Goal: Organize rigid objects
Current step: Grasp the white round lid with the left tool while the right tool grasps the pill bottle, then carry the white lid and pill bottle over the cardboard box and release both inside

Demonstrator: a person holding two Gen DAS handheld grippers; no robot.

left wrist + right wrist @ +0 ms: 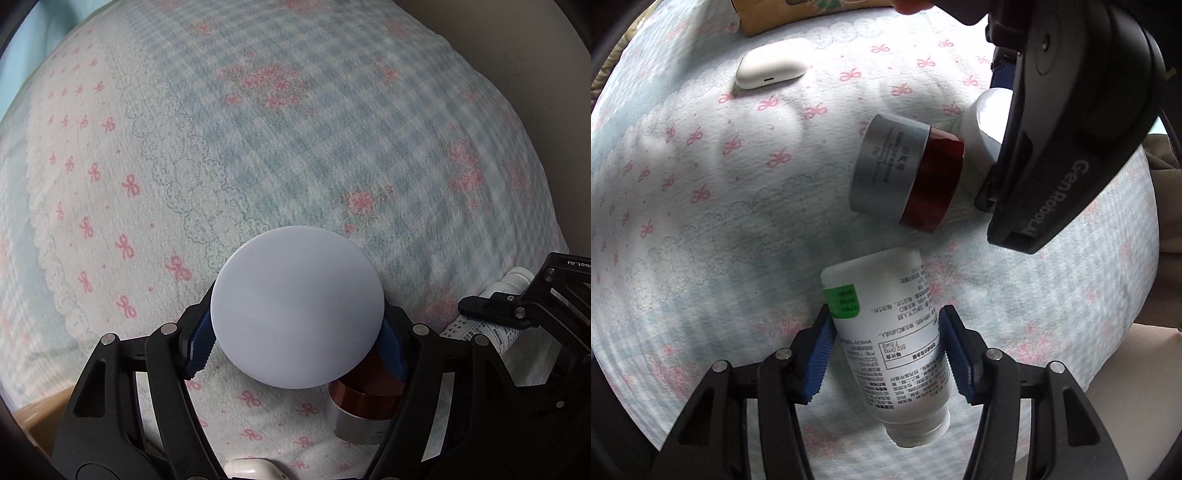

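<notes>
"GenRobot.AI" in grey on black left gripper (988, 88) housing; "bot.AI" mirrored on right gripper (532, 306) arm; "512.0mg", "7.5µg" in table on white bottle (890, 343) label, remaining print unreadable

The disc (297, 308) hides most of the jar (364, 402) at lower centre. The earbud case (251, 469) is cut off by the bottom edge. The bottle's (886, 343) print is too blurred to read. The box (812, 13) is cropped at the top.

White round lid (297, 308) is clamped betw. blue pads (201, 341) of left gripper (295, 345). Red/grey jar (364, 406) seen just below it on bedsheet (258, 147); labelled bottle (491, 317) held by right gripper (524, 306).
</notes>
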